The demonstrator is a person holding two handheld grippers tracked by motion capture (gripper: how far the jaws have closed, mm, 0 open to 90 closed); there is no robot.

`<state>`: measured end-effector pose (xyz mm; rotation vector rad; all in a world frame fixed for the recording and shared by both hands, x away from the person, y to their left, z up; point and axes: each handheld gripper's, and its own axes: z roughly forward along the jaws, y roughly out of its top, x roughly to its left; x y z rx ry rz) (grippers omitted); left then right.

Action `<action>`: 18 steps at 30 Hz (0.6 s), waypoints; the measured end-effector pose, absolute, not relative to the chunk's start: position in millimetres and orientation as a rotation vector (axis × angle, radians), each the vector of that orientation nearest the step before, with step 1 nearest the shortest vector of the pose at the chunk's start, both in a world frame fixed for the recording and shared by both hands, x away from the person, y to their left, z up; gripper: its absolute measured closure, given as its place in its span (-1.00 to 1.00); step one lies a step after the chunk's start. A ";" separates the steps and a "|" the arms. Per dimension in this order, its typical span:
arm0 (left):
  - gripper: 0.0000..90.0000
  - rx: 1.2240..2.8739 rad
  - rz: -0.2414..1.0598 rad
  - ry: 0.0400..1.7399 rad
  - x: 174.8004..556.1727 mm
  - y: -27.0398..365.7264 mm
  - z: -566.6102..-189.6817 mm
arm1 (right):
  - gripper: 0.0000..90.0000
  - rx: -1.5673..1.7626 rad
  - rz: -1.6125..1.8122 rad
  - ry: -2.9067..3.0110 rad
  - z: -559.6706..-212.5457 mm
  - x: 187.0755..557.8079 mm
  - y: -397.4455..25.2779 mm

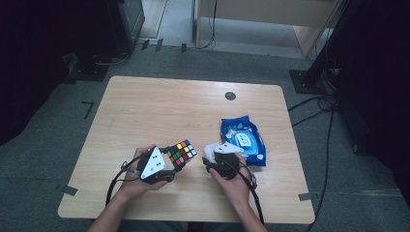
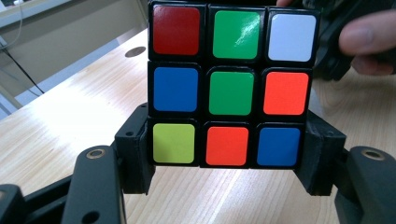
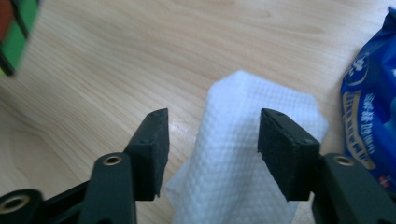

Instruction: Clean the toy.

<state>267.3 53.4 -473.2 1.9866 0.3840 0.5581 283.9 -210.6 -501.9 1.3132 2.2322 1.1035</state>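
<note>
Scene: wooden tabletop, seen from above, two hand-held tongs at the near edge
Left tongs: clamped on a Rubik's cube, jaws pressing its two opposite sides low down, cube lifted off the tabletop
Cube, close up: Rubik's cube held square to the left gripper view, scrambled face showing red, green, white over blue, green, orange over yellow-green, orange, blue
Right tongs: jaws spread apart, gripping nothing, a white wet wipe lying between and beneath them on the tabletop
Wipe's place: just beside the blue wet-wipe pack, right of the cube, under the right tongs
Step in hand, as judged: taking up the wipe to clean the held cube
Doing it well: lower the open jaws astride the raised fold of the wipe, close on the thick middle rather than a loose corner, lift clear of the pack before swinging left
Left side's part: keep the cube steady and level, grip firm on the side faces so the top face stays free for wiping
Risk: thin tissue slipping out or dragging flat if pinched too shallow
Count: one cube, one loose wipe, one pack, two tongs, two hands
</note>
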 end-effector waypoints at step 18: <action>-0.24 1.986 0.505 0.410 268.7 51.2 -474.2 | 0.91 1.255 1.253 2.109 -471.8 266.6 -216.0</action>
